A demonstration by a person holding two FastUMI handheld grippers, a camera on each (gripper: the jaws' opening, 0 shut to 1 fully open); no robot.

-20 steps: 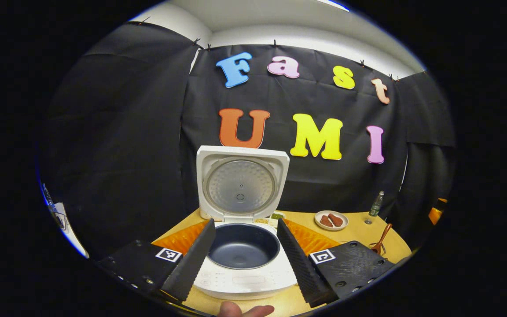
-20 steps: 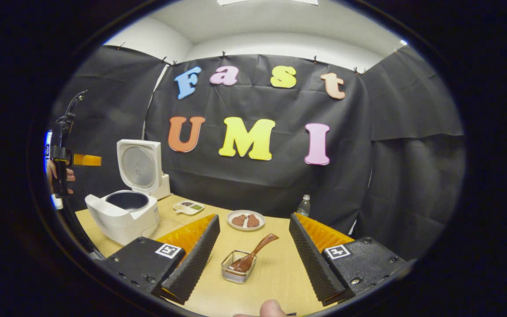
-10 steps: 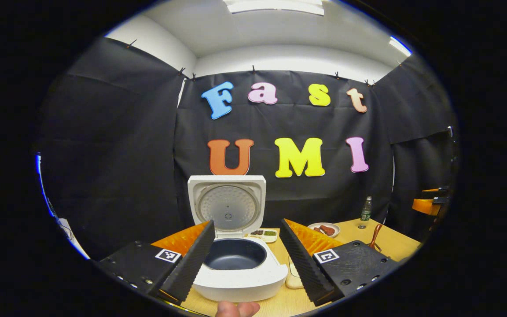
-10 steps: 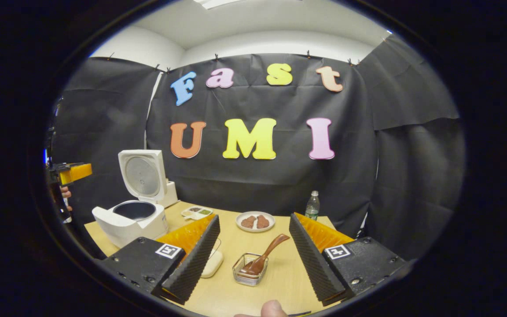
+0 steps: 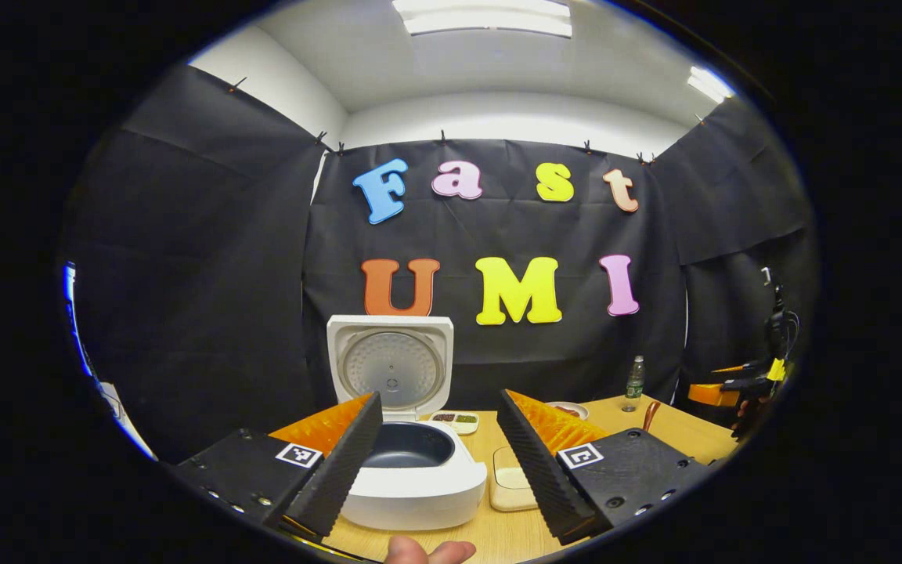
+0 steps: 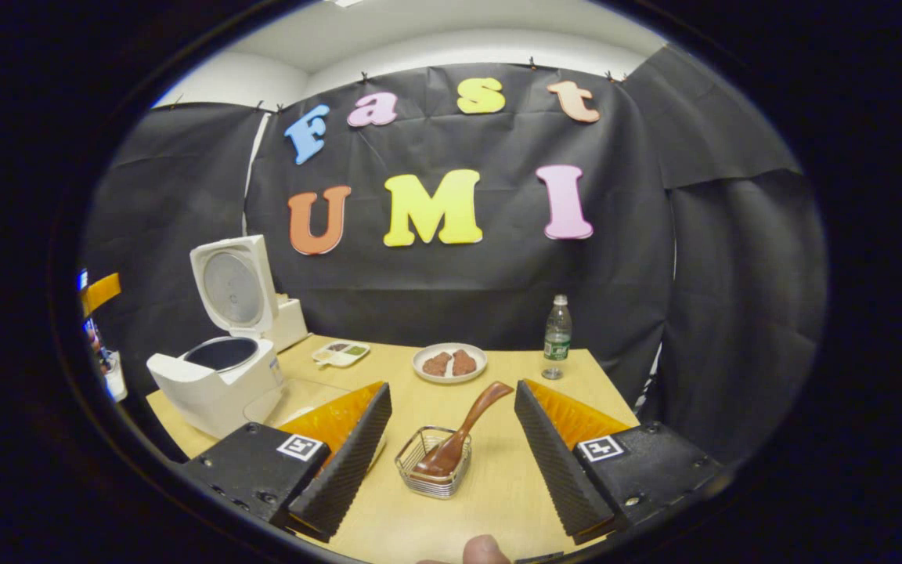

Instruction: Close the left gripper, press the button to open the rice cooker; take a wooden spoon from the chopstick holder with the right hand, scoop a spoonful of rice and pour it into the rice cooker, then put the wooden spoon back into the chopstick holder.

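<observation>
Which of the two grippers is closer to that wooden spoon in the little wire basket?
The right gripper. Its open fingers frame the wooden spoon in the chopstick holder just ahead. The left gripper is over by the rice cooker, with the spoon far off to its right.

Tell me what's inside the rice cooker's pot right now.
The rice cooker stands with its lid up, and the dark inner pot looks bare where it shows. The left gripper's finger and the pot's near rim cover part of the bottom.
</observation>
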